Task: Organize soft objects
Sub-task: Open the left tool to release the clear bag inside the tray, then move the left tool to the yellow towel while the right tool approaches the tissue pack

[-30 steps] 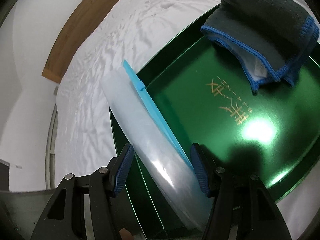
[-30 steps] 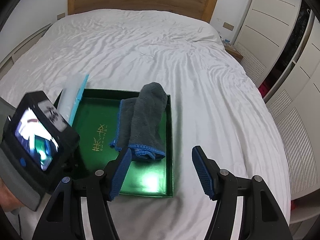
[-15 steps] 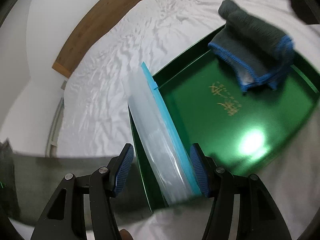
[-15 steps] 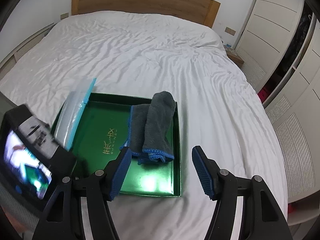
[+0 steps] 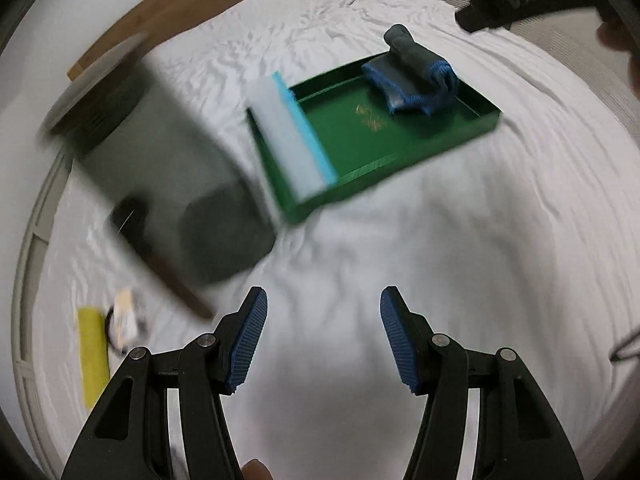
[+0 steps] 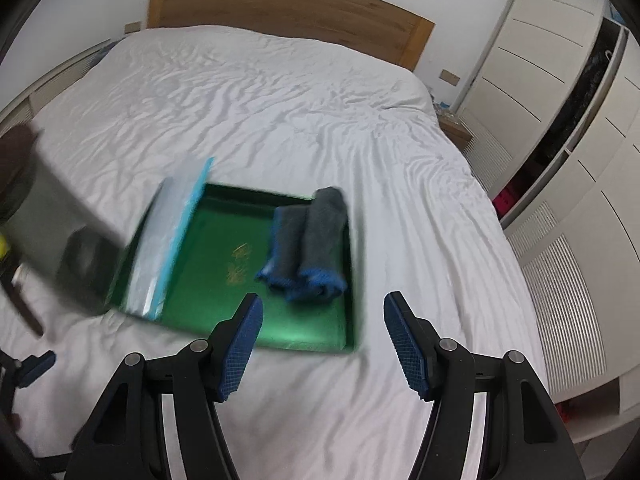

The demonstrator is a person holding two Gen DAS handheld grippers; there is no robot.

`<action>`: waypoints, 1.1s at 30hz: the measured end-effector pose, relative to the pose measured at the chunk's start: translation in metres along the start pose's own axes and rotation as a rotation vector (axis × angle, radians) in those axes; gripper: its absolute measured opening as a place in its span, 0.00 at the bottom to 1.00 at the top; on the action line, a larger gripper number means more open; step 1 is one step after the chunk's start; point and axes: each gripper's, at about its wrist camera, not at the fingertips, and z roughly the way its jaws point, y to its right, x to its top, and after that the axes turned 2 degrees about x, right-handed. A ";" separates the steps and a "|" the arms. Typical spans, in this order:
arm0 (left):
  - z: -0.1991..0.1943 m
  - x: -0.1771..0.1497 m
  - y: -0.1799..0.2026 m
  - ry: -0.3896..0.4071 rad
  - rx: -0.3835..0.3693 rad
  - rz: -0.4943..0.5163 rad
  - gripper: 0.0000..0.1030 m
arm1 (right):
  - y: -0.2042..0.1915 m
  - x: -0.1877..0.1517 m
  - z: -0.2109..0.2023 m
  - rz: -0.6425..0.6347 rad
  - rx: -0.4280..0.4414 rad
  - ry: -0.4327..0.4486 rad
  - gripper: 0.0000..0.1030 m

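Both the left gripper (image 5: 322,336) and right gripper (image 6: 322,344) are backing away with jaws released and empty, leaving the clear blue-edged plastic pouch (image 5: 294,140) resting in the shallow green tray (image 5: 432,136) beside the folded grey blue-trimmed towel (image 5: 412,76), so that placement is looking done.

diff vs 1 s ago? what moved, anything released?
The left gripper has pulled back and up from the green tray. The clear bag with the blue strip, between its jaws a second ago, now leans on the tray's edge, free of them. The right gripper backed off slightly. Unchanged: both grippers open and empty, and the grey towel rolled in the tray on the white bed.
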 end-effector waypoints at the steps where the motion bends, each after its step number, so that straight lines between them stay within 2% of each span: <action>1: -0.007 -0.012 -0.010 -0.009 -0.002 -0.002 0.52 | -0.010 -0.005 -0.008 -0.007 0.006 -0.004 0.61; 6: -0.044 -0.077 -0.072 -0.040 -0.023 -0.032 0.52 | -0.065 -0.032 -0.053 -0.017 0.064 -0.017 0.61; 9: -0.061 -0.120 -0.120 -0.063 0.006 -0.046 0.52 | -0.105 -0.043 -0.076 0.004 0.114 -0.029 0.61; 15: -0.071 -0.178 -0.211 -0.083 0.047 -0.113 0.52 | -0.172 -0.055 -0.106 0.028 0.190 -0.047 0.61; 21: -0.057 -0.200 -0.281 -0.073 0.070 -0.144 0.53 | -0.239 -0.054 -0.114 0.052 0.253 -0.052 0.61; 24: -0.042 -0.200 -0.306 -0.053 0.036 -0.162 0.55 | -0.266 -0.051 -0.104 0.054 0.274 -0.058 0.61; 33: 0.006 -0.185 -0.335 -0.018 -0.030 -0.189 0.55 | -0.346 -0.048 -0.056 0.043 0.334 -0.090 0.61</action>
